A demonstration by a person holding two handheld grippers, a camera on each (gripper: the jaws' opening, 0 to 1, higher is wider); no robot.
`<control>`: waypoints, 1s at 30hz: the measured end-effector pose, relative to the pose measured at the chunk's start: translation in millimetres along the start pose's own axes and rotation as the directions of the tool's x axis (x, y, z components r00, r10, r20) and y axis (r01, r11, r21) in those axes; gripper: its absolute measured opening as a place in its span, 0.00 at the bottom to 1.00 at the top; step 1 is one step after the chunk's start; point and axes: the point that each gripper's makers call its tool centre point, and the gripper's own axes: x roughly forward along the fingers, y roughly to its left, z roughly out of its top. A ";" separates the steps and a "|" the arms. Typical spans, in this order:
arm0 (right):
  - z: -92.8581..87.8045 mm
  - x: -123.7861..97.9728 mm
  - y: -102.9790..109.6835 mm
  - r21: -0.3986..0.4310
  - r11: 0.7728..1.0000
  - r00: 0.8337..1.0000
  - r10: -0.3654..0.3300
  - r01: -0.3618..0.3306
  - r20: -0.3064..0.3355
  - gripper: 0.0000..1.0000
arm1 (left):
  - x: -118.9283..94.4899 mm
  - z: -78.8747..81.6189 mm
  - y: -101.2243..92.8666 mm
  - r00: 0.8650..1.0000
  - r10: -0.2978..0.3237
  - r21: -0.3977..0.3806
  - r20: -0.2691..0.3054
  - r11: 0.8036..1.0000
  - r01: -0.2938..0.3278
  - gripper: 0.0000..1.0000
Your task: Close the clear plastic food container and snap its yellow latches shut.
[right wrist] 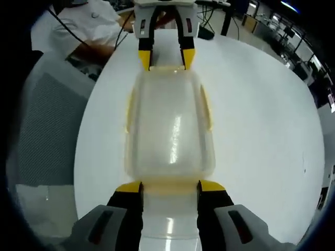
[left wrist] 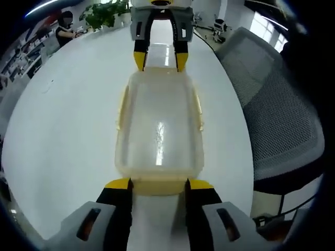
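While the clear plastic food container [left wrist: 158, 130] is lying lengthwise between my two tongs on the white table [left wrist: 68, 130], I am judging the closing half of the job as finished: the lid [right wrist: 168, 120] is sitting flat on the box and I am seeing no gap along its edge. In the left gripper view, my left gripper [left wrist: 158, 184] is standing with its jaws apart, one yellow tip at each corner of the near end, straddling the yellow latch [left wrist: 157, 184] there without clamping it. My right gripper [left wrist: 159, 58] is showing at the far end, jaws likewise spread at the far corners. In the right gripper view the arrangement is mirroring itself: my right gripper [right wrist: 170, 187] is bracketing the end latch [right wrist: 170, 185] nearest it, tips apart, touching or nearly touching the box; I cannot tell which.

Along both long sides, the side latches [right wrist: 206, 107] are appearing as pale yellow strips lying close against the walls, so I am reading them as probably down, though the haze of the plastic is keeping me from being sure. The two end latches are looking like the remaining work. An office chair [left wrist: 277, 120] is sitting off to my left tongs' right, clear of everything.
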 end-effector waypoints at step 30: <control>4.0 -43.1 -5.1 0.009 1.000 0.999 -0.006 0.006 0.042 0.39 | -37.4 30.2 5.0 1.000 -0.005 0.023 0.019 1.000 0.005 0.38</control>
